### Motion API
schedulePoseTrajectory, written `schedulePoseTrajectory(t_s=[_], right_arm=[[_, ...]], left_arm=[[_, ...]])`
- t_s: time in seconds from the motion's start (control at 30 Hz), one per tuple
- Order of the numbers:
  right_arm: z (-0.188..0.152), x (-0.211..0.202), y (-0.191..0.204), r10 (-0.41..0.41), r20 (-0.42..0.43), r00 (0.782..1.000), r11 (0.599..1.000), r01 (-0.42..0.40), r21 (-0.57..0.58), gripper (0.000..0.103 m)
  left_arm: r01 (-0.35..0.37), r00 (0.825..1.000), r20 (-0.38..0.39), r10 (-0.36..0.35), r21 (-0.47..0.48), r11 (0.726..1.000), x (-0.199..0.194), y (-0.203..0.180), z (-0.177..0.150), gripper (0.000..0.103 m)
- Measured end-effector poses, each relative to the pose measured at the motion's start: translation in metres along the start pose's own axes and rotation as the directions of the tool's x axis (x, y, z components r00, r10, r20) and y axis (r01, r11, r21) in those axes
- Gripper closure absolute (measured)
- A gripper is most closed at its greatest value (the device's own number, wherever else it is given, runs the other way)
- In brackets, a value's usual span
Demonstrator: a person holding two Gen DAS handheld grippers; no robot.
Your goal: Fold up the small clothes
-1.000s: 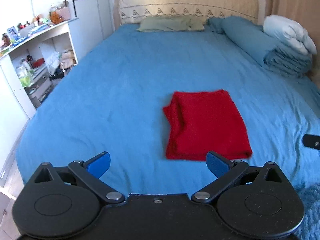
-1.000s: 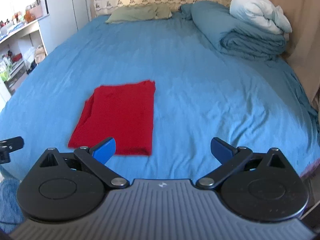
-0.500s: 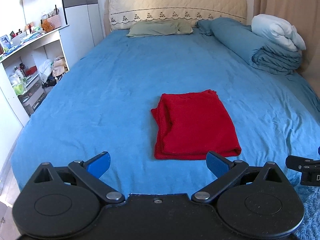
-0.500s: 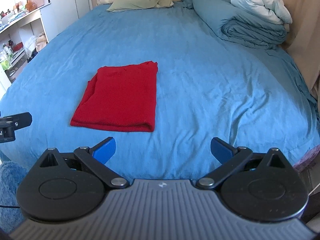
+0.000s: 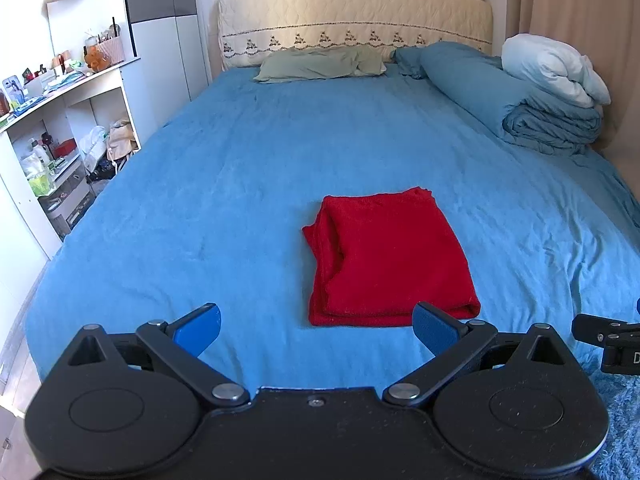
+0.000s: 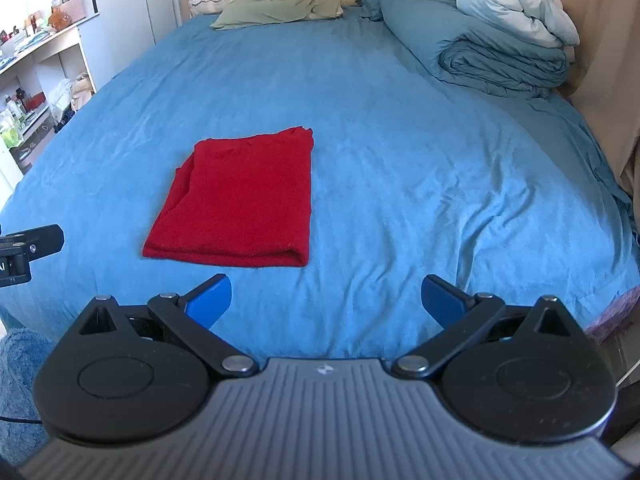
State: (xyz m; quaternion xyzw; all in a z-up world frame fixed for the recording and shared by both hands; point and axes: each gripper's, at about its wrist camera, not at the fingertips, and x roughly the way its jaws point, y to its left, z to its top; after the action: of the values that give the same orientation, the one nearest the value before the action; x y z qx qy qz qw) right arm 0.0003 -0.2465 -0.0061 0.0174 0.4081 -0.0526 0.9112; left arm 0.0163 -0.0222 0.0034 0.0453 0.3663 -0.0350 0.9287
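Observation:
A red garment lies folded into a flat rectangle on the blue bed sheet, near the bed's front edge. It also shows in the right wrist view. My left gripper is open and empty, held back from the garment's near edge. My right gripper is open and empty, in front of the bed and to the right of the garment. Part of the right gripper shows at the right edge of the left wrist view, and part of the left gripper at the left edge of the right wrist view.
A rolled blue duvet with a white quilt lies at the bed's far right. A green pillow lies by the headboard. White shelves full of clutter stand left. A blue rug covers the floor.
Both grippers have pulled back and up from the bed, so the red garment looks farther away. Both stay open; the garment has not moved.

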Motion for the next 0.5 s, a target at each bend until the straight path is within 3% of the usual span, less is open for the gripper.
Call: schedulePoseTrajectory(t_s=[0.5], right_arm=[[0.0006,-0.0035,-0.0033,0.003,0.004,1.0,1.0,-0.003,0.005,0.0]], left_arm=[[0.005,1.0,0.013,-0.005,0.01,1.0,-0.003,0.0021,0.0009,0.0]])
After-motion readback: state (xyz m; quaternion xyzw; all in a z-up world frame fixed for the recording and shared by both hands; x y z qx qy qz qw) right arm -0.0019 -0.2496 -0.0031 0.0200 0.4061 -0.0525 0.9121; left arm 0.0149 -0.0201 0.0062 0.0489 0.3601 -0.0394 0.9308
